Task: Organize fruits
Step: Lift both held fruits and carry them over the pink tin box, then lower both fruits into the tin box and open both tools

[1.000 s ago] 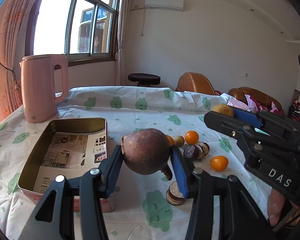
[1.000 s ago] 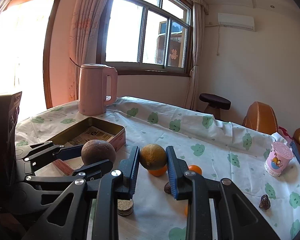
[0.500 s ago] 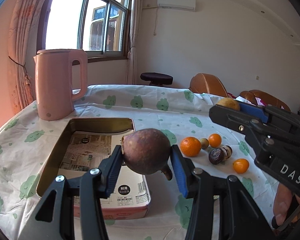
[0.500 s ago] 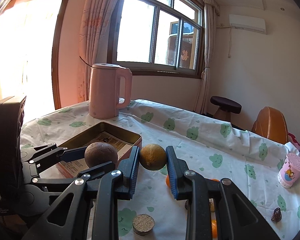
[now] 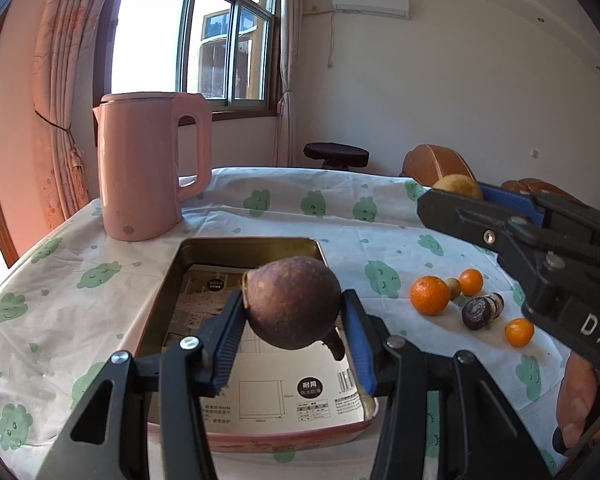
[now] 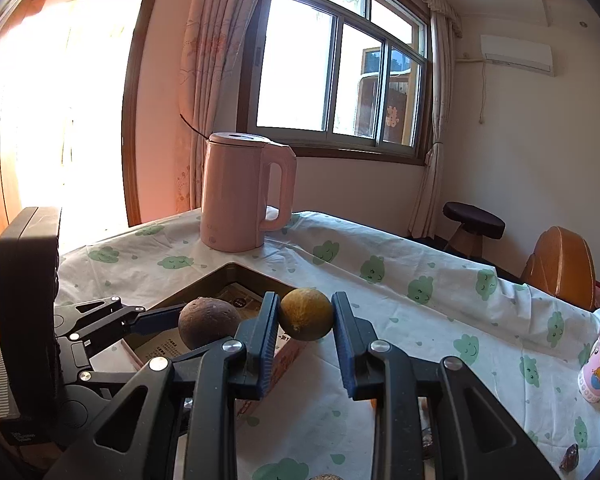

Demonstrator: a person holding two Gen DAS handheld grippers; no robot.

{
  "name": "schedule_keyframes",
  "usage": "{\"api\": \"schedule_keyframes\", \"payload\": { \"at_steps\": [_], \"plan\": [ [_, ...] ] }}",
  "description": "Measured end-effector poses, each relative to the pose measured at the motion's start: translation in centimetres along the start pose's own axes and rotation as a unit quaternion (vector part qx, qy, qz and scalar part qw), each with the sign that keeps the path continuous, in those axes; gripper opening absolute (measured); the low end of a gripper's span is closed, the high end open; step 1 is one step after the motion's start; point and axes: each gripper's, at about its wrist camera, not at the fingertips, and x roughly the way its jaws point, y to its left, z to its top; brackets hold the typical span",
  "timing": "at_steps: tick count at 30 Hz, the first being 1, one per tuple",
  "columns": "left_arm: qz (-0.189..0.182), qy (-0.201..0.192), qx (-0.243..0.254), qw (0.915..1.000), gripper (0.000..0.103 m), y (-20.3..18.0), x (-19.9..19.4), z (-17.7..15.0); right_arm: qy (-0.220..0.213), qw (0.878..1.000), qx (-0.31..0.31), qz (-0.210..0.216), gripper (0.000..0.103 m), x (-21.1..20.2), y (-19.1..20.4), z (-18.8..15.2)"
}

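Mangosteen (image 5: 292, 307) in left hand-held gripper (image 5: 292, 332), above tin (image 5: 168, 292)

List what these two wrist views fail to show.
- Left wrist view: part of the tin's lined floor hides behind the purple-brown fruit and the left gripper.
- Left wrist view: the yellow fruit is half hidden by the right gripper.
- Right wrist view: the loose fruit sits behind that gripper's fingers.

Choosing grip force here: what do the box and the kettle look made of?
Box: likely thin tin-plated metal; its inner walls shine gold, the outside is painted pink, and printed paper lines the bottom. Kettle: matte pink, probably plastic-shelled, with a moulded handle; whether metal lies inside isn't visible.
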Motion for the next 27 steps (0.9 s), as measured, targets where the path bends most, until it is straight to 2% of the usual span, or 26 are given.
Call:
{"api": "schedule_keyframes", "payload": {
  "at_steps": [16, 27],
  "plan": [
    [0.035, 0.027, 0.004, 0.9990, 0.050, 3.4, 2.2, 0.0, 0.019, 0.999, 0.019, 0.031, 0.029, 4.7, 1.6, -1.3],
    [0.054, 0.055, 0.012, 0.9969, 0.050, 4.2, 3.5, 0.0, 0.032, 0.998, 0.019, 0.044, 0.029, 6.7, 2.8, -1.6]
  ]
}}
